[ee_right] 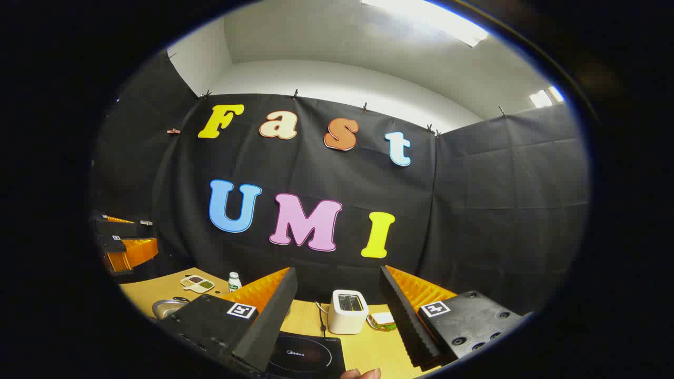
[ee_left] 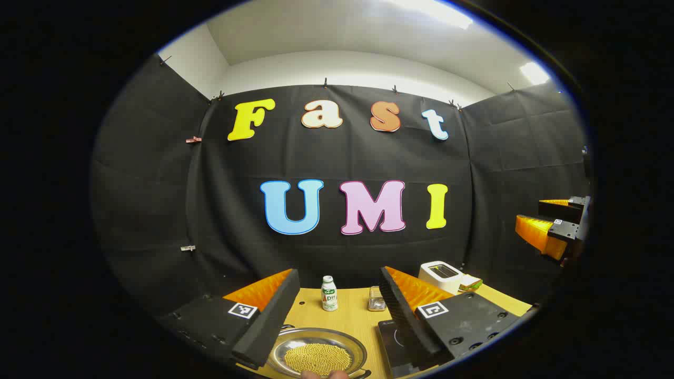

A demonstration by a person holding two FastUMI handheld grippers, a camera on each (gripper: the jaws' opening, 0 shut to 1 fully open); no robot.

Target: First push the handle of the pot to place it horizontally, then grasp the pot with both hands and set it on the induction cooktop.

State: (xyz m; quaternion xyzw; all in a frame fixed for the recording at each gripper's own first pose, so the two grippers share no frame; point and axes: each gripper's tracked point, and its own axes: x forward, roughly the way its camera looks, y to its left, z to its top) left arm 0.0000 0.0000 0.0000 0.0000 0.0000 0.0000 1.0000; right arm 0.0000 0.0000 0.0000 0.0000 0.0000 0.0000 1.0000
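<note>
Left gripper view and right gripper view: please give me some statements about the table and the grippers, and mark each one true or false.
1. The pot holds small yellow grains. True.
2. The pot already sits on the induction cooktop. False: it stands on the table, to the left of the cooktop.
3. The left gripper is shut on the pot. False: its jaws stand wide open, above the pot.
4. The white toaster stands behind the cooktop. True.
5. The right gripper is open. True.
6. The small bottle lies on its side. False: it stands upright.
</note>
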